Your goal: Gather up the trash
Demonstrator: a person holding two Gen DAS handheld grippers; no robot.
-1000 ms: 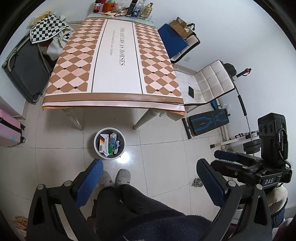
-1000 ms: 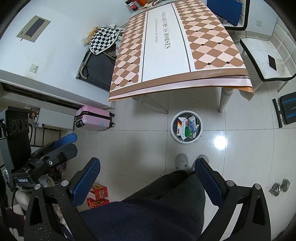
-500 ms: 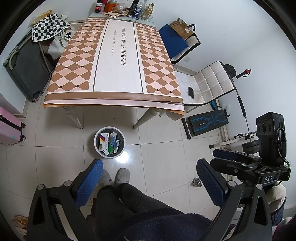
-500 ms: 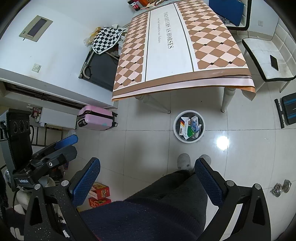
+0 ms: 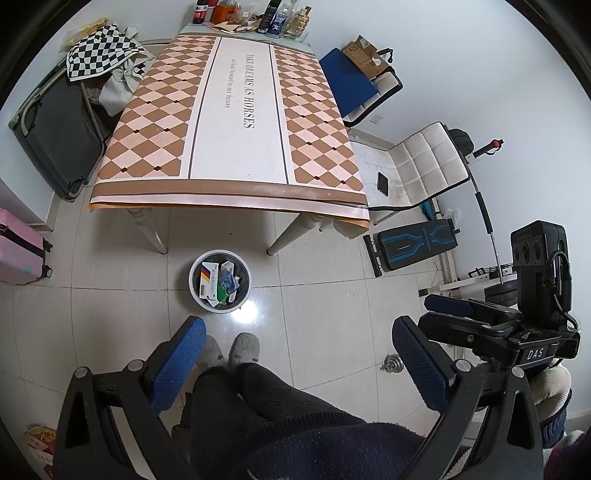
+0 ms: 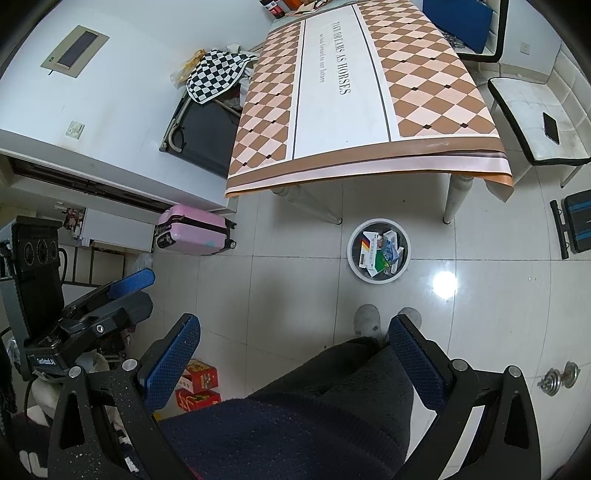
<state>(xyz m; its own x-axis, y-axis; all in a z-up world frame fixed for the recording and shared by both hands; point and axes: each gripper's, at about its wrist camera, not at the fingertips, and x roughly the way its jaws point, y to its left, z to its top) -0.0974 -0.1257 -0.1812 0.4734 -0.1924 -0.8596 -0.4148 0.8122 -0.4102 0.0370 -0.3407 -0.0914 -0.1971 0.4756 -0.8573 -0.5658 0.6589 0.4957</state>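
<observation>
A round white trash bin stands on the tiled floor in front of the table, holding several boxes and wrappers. It also shows in the right wrist view. My left gripper is open and empty, held high above the floor over the person's legs. My right gripper is open and empty too, at a similar height. Each gripper shows from the side in the other's view, the right one and the left one.
A table with a diamond-pattern cloth has bottles and boxes at its far end. White chairs, a pink suitcase, a black suitcase, red boxes and a small dumbbell stand around.
Both grippers have shifted slightly, so the table and bin sit a little differently in view. Both stay open and empty.
</observation>
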